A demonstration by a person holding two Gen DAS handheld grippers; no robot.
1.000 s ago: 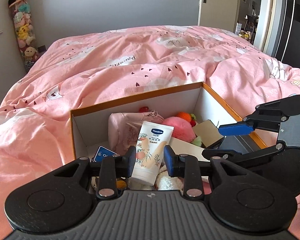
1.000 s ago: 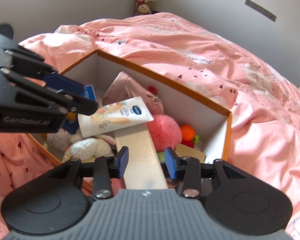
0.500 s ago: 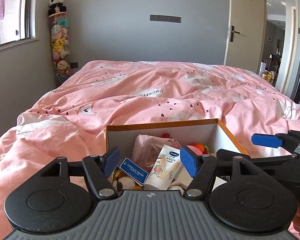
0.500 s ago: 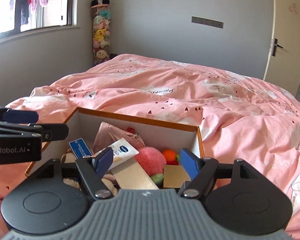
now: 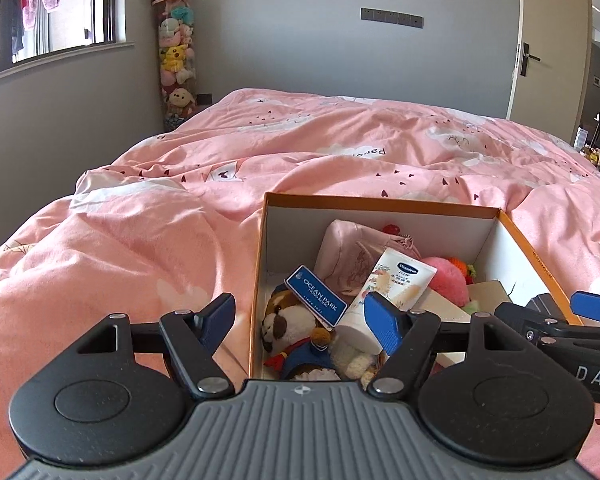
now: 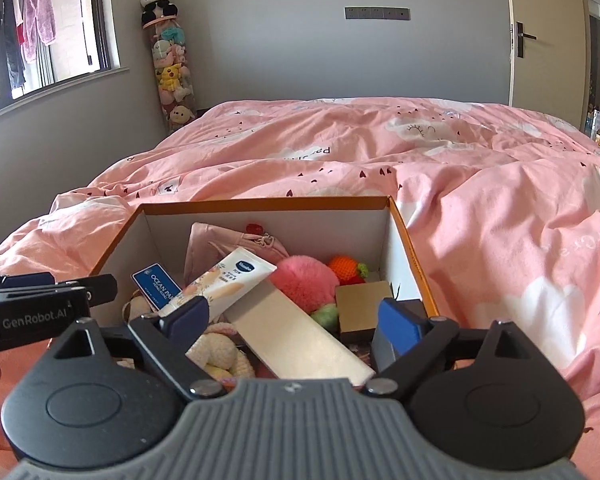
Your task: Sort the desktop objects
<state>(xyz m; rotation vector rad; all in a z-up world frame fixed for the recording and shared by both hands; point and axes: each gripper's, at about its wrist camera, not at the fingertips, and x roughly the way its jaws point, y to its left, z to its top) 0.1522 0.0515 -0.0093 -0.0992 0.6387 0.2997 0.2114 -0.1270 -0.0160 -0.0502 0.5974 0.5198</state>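
Your left tool (image 5: 300,316) and right tool (image 6: 294,318) both hang spread wide and hold nothing, poised over the near end of the box (image 6: 414,256). Inside it, the lotion tube (image 6: 230,280) leans across a flat carton (image 6: 296,336), propped by the toys beneath. Beyond the box, the bed (image 6: 380,156) carries it all.

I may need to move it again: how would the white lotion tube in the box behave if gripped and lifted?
The lotion tube is a soft plastic squeeze tube, so it would probably dent under the pads. It looks light. Its glossy skin could slip. It lies propped across the long cream box and may slide if nudged.
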